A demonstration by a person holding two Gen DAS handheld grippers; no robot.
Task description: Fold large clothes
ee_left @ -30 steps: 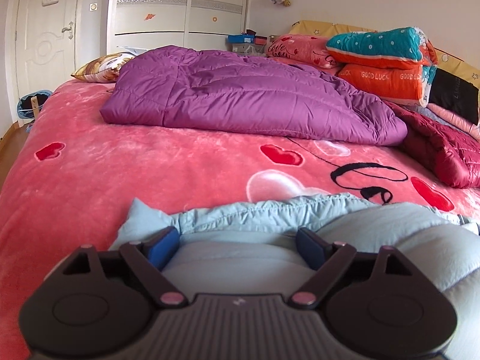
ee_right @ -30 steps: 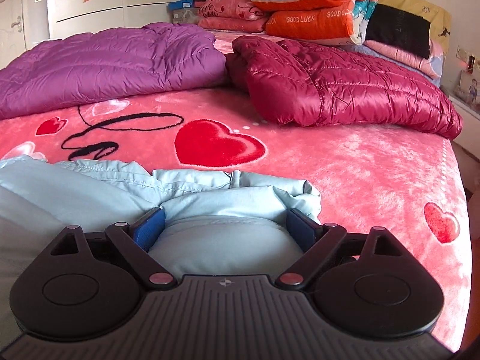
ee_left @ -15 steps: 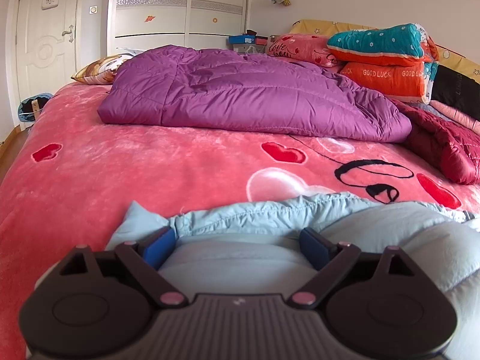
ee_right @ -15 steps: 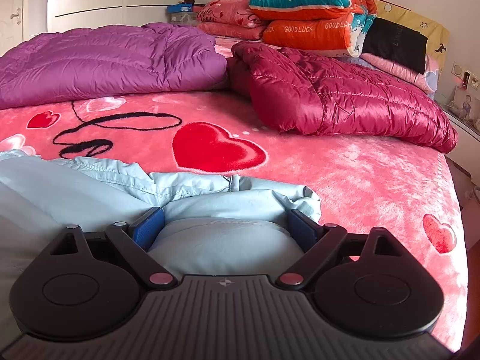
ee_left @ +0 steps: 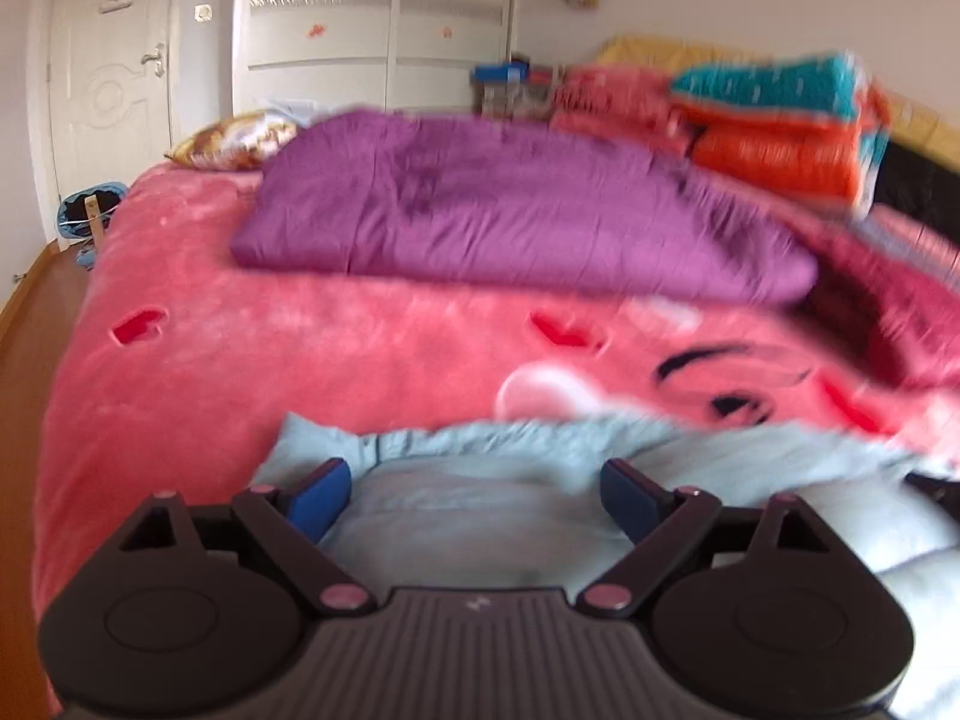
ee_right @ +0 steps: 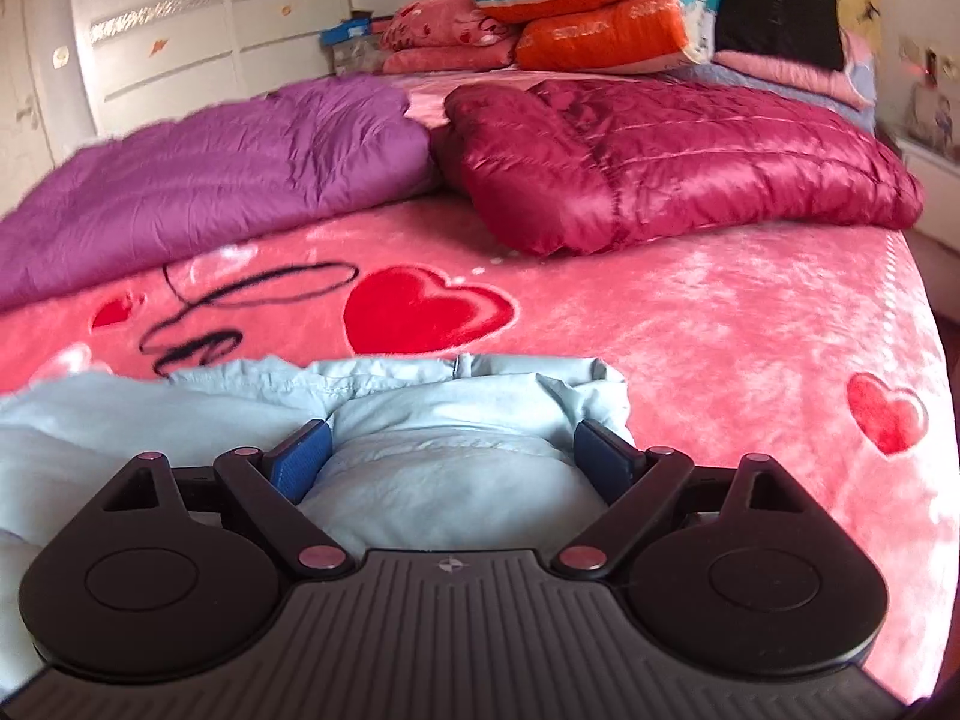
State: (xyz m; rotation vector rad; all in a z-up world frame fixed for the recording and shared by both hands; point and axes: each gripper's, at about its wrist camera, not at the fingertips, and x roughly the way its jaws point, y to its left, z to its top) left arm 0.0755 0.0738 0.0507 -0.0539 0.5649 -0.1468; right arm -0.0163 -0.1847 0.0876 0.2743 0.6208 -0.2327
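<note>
Right at the near edge of the bed lies a puffy light blue coat (ee_right: 420, 420), spread on the pink blanket (ee_right: 720, 312) with red hearts. The left gripper (ee_left: 474, 492) has its jaws spread wide, and a soft bulge of the coat sits between its blue pads (ee_left: 318, 498). I cannot tell if the pads are pressing on the coat or just beside it. The right gripper (ee_right: 450, 456) also has its jaws wide apart, with the other end of the coat bulging between its blue pads (ee_right: 300, 459). Again I cannot tell if it has hold of the coat. The left view is blurry.

Farther back on the blanket lies a purple coat (ee_left: 510, 210). Just beside it, to the right, lies a shiny dark red coat (ee_right: 660, 150). Behind them, at the head of the bed, is a pile of pillows (ee_right: 600, 12) in orange, teal and pink. A white wardrobe (ee_left: 372, 24) and a white door (ee_left: 114, 72) stand against the far wall.
</note>
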